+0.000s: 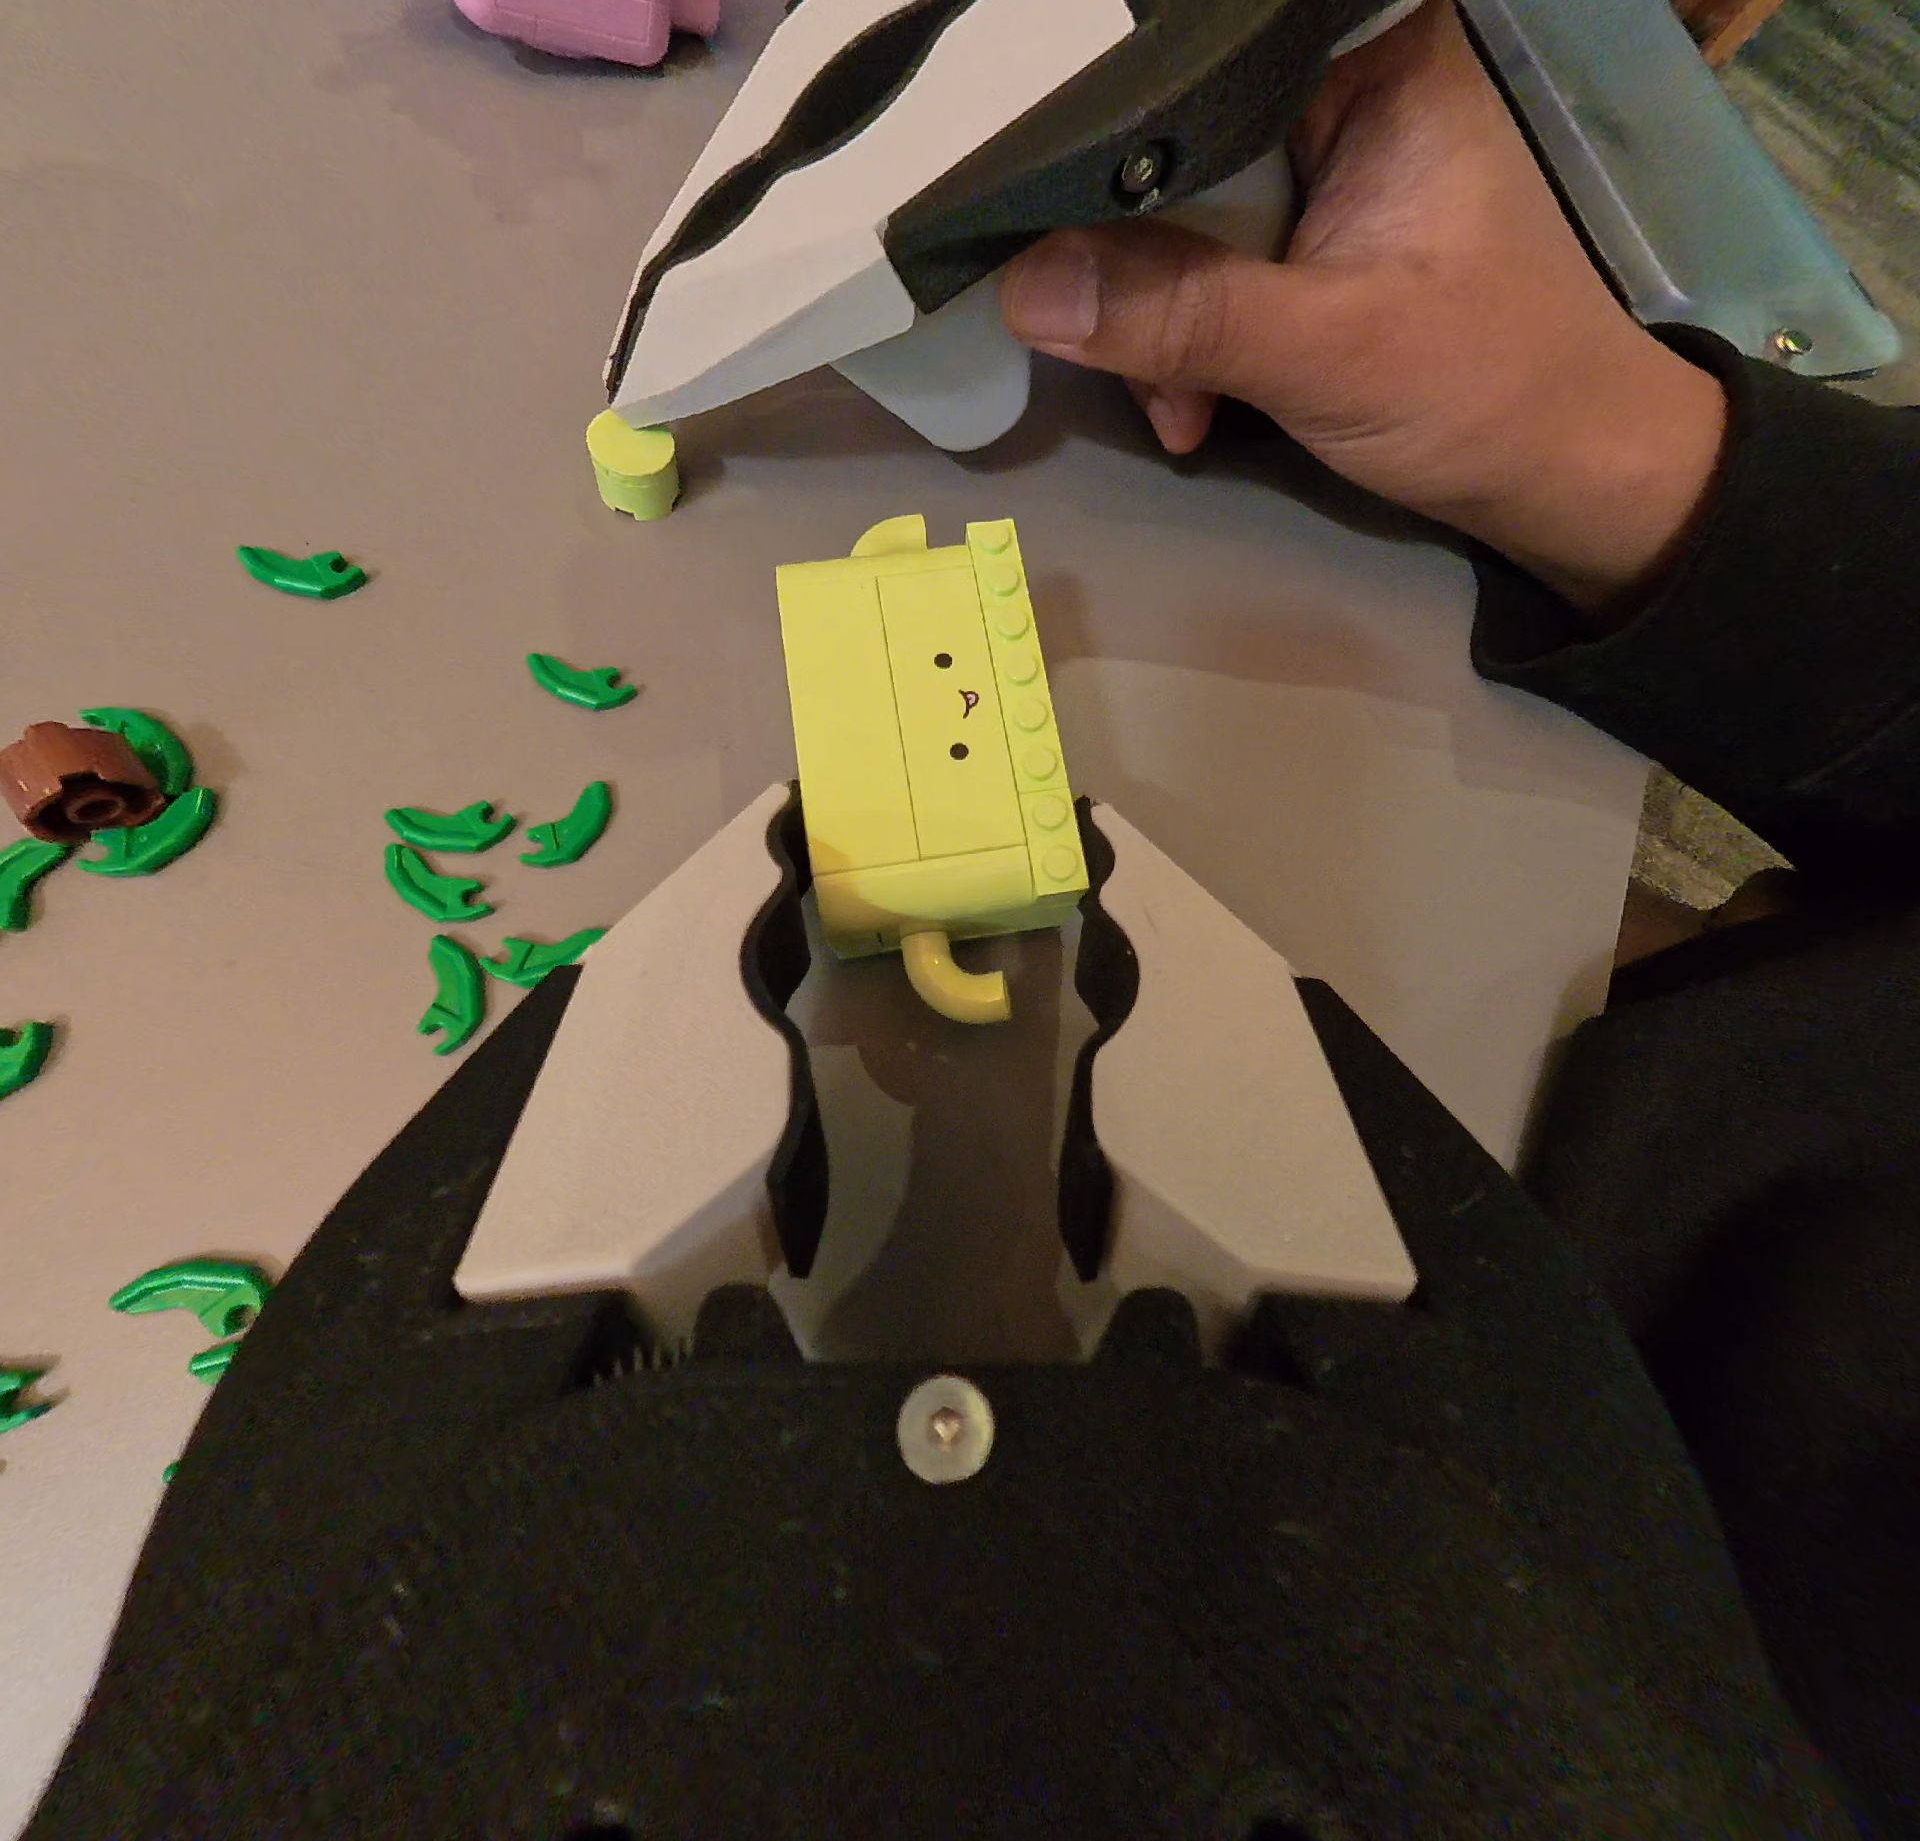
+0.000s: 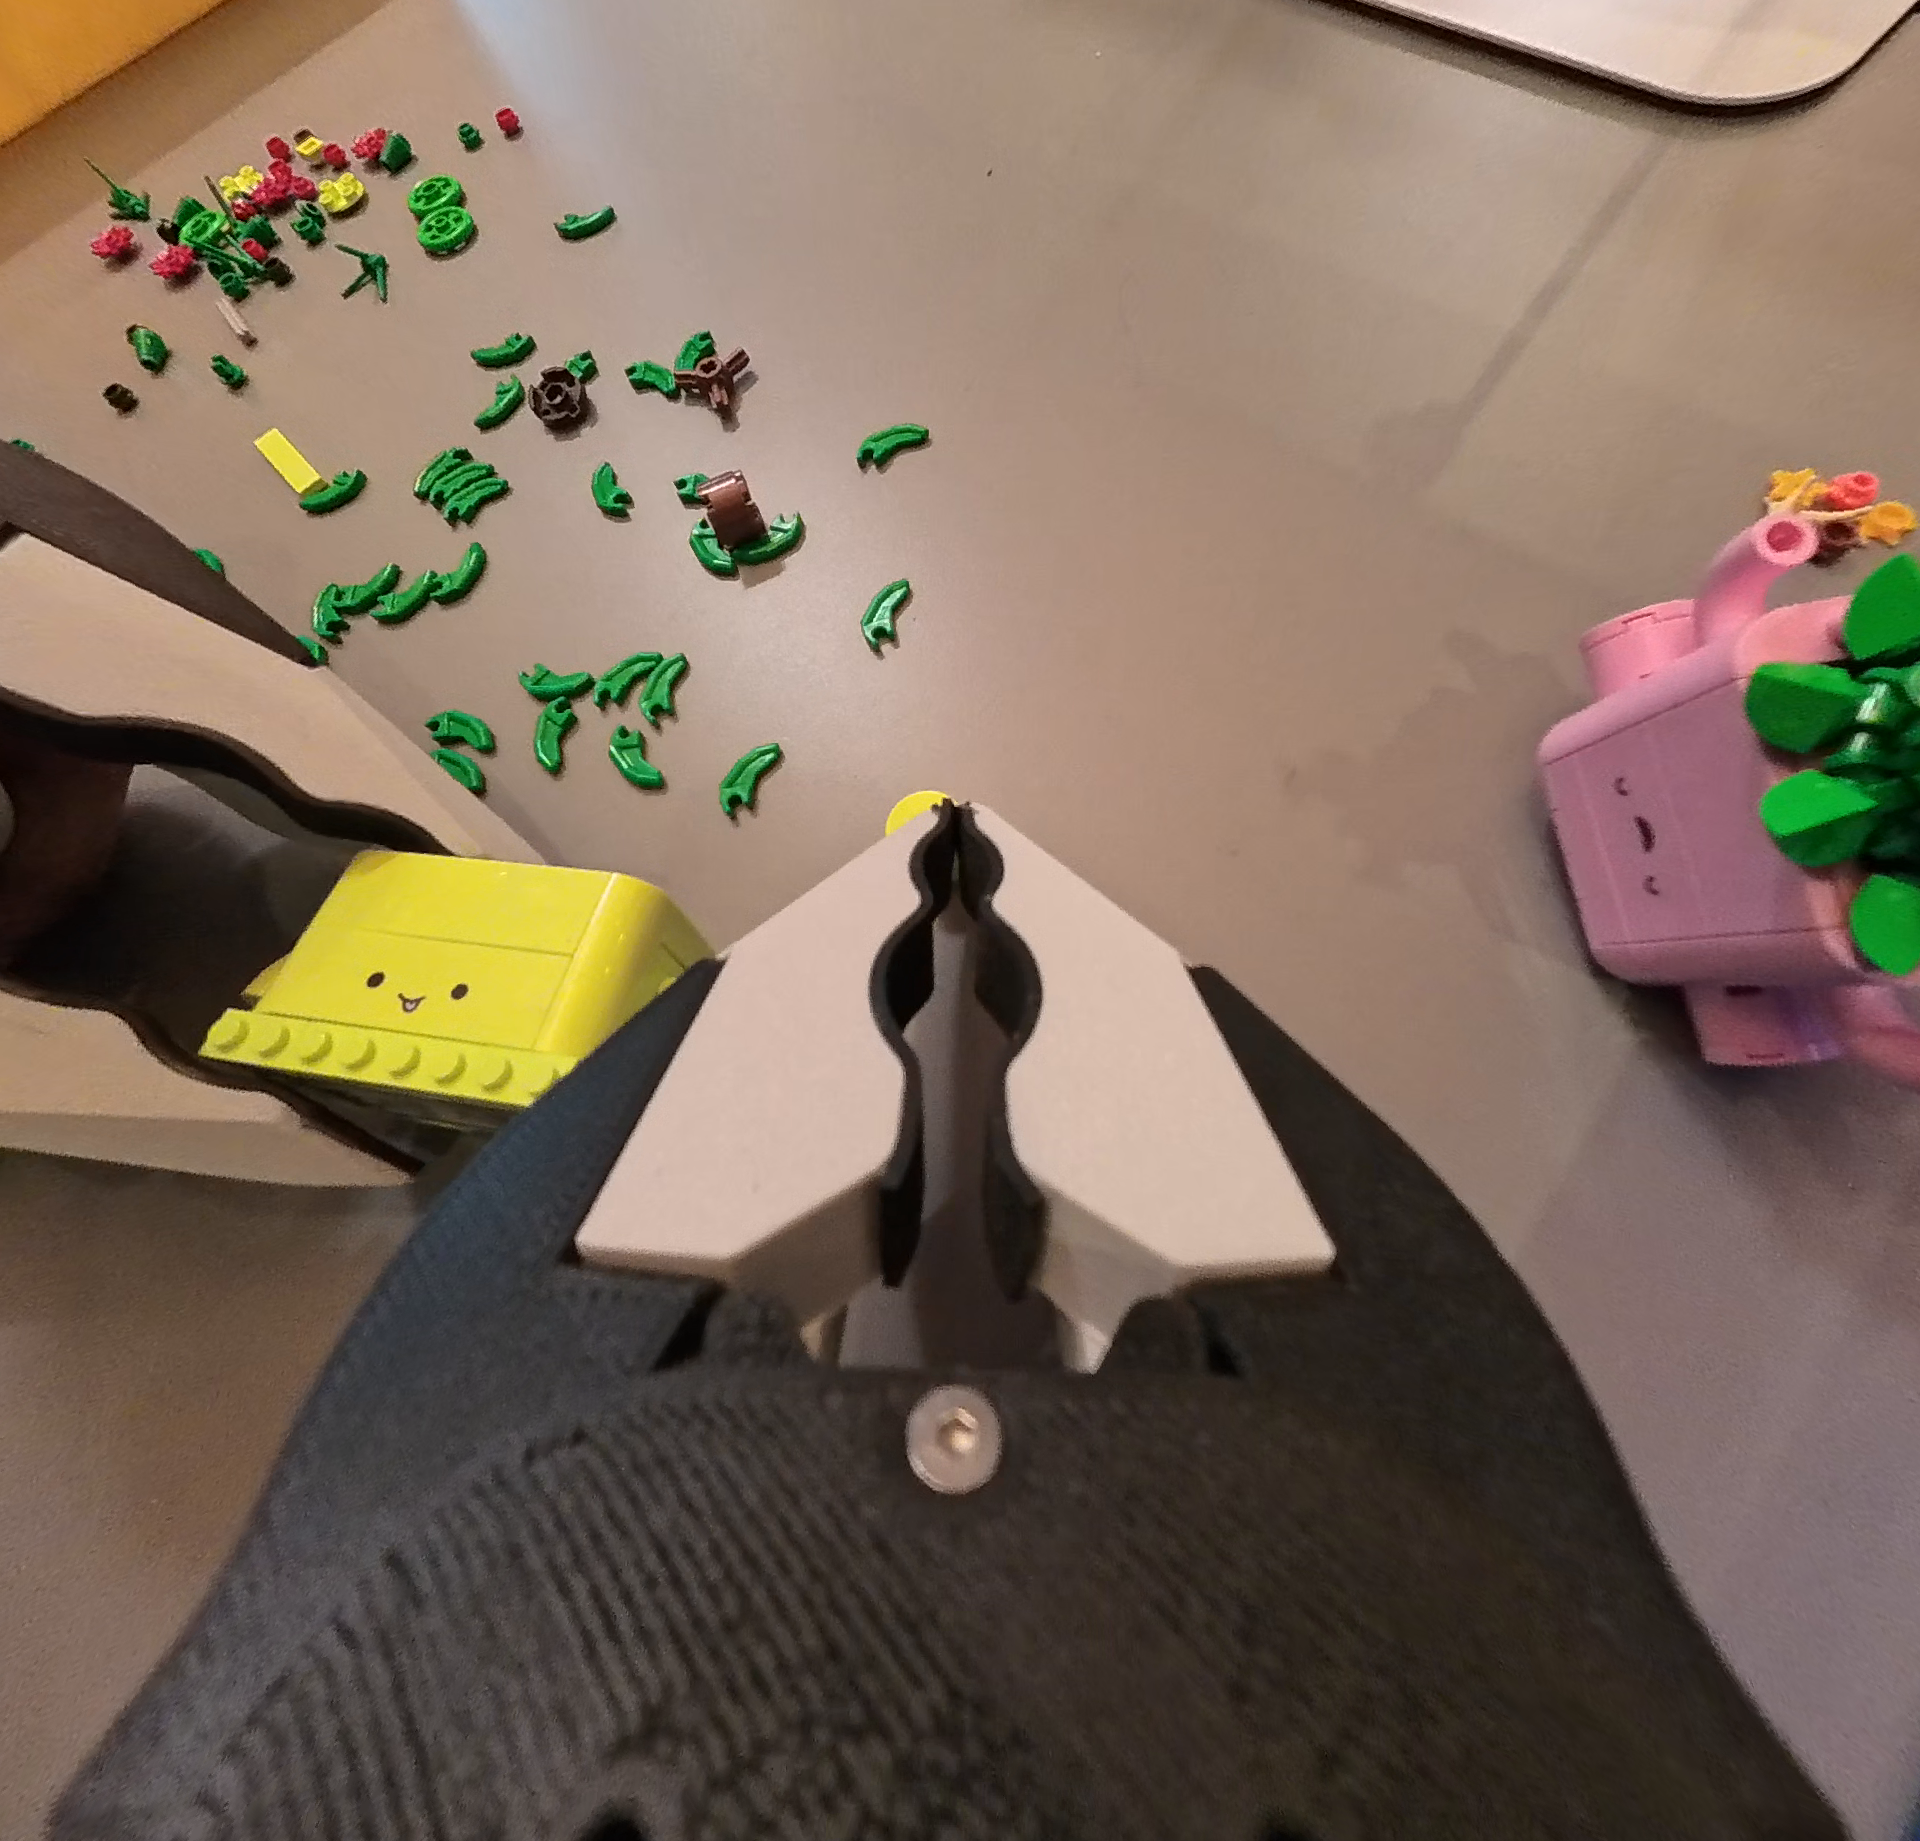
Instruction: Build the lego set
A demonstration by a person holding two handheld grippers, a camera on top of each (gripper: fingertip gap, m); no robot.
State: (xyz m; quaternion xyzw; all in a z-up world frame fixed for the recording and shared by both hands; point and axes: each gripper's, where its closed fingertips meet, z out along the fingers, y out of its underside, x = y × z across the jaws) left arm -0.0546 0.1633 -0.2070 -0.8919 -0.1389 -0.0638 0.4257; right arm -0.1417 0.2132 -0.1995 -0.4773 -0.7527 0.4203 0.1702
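**Lime block figure clamped in left tongs, right tongs pressed on a small round piece**

The lime-yellow lego figure (image 1: pixel 928 731) lies on its side on the grey bench (image 1: pixel 312 337), its near end clamped between the fingers of the left tongs (image 1: pixel 940 856). It is a boxy build of smooth tiles with a small printed face: two black dots and a tiny pink mouth. A strip of studs runs along its 3 o'clock edge in the left wrist view. A curved yellow hook piece (image 1: pixel 951 981) sticks out of its near end, and a rounded lime part shows at its far end.

At 11 o'clock from the figure stands a small lime round piece (image 1: pixel 634 466), apart from the figure. The right tongs (image 1: pixel 623 394), held by a hand (image 1: pixel 1351 337) in a dark sleeve, are closed together with nothing between them; their tip rests on the top edge of that piece. In the right wrist view only a sliver of the piece (image 2: pixel 914 812) shows past the tip of the right tongs (image 2: pixel 954 817).

Green leaf pieces (image 1: pixel 447 856) lie scattered at 9 o'clock from the figure, with a brown round piece (image 1: pixel 78 783) among them. Farther off sits a heap of small red, yellow and green parts (image 2: pixel 270 202). A pink lego figure (image 2: pixel 1683 856) with green leaves on top stands at 3 o'clock in the right wrist view.
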